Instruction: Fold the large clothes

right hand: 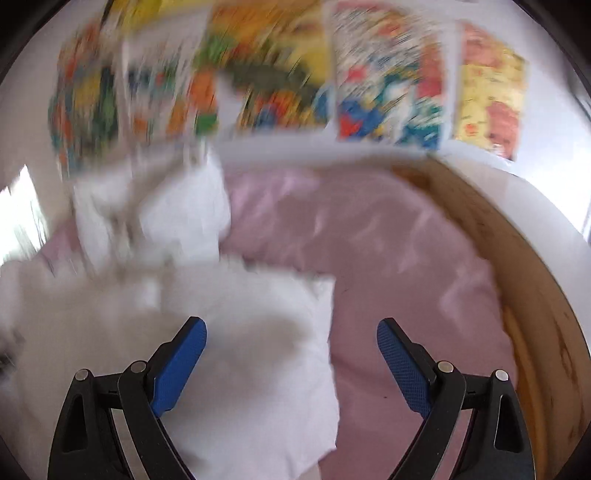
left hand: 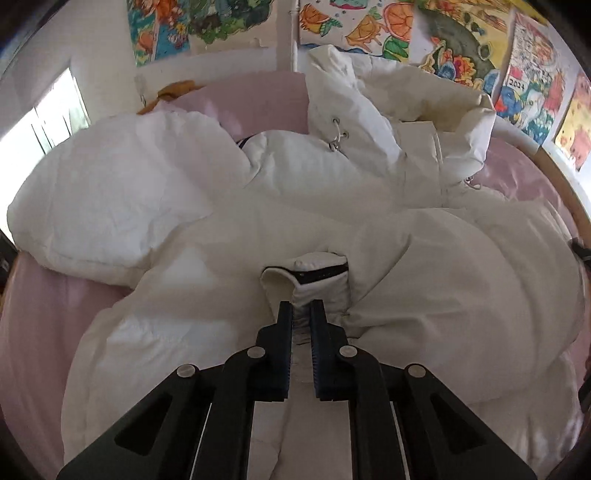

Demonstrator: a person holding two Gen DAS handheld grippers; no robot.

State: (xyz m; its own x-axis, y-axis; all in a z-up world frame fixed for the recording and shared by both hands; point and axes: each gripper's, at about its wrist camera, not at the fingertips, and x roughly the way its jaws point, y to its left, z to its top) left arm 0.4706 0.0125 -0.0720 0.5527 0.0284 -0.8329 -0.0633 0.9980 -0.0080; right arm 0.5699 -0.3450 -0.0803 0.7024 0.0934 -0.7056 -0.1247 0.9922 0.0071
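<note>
The left tongs (left hand: 301, 308) stood nearest the lens, their black arms filling the foot of the view and their ribbed pads drawn narrow, pinching a fold of the white coat (left hand: 229, 229) just below its cuff (left hand: 308, 275), where a dark zip edge showed. The coat lay heaped across the middle of the bed (left hand: 40, 325), on a pink sheet, one puffy sleeve spread toward the left edge and the hood (left hand: 354, 107), with its metal eyelets and cord, bunched up against the far side by the wall. A wooden rim (left hand: 565, 188) curved along the bed's right edge. Bright posters (left hand: 358, 26) hung on the wall behind.

The right tongs (right hand: 291, 334) were spread wide with nothing between the blue pads (right hand: 181, 365); they hung over the near part of the bed, where a flap of the coat (right hand: 258, 350) met bare sheet (right hand: 406, 258). That view was badly smeared, so the flap was probably the coat's hem, though I could not be sure.
</note>
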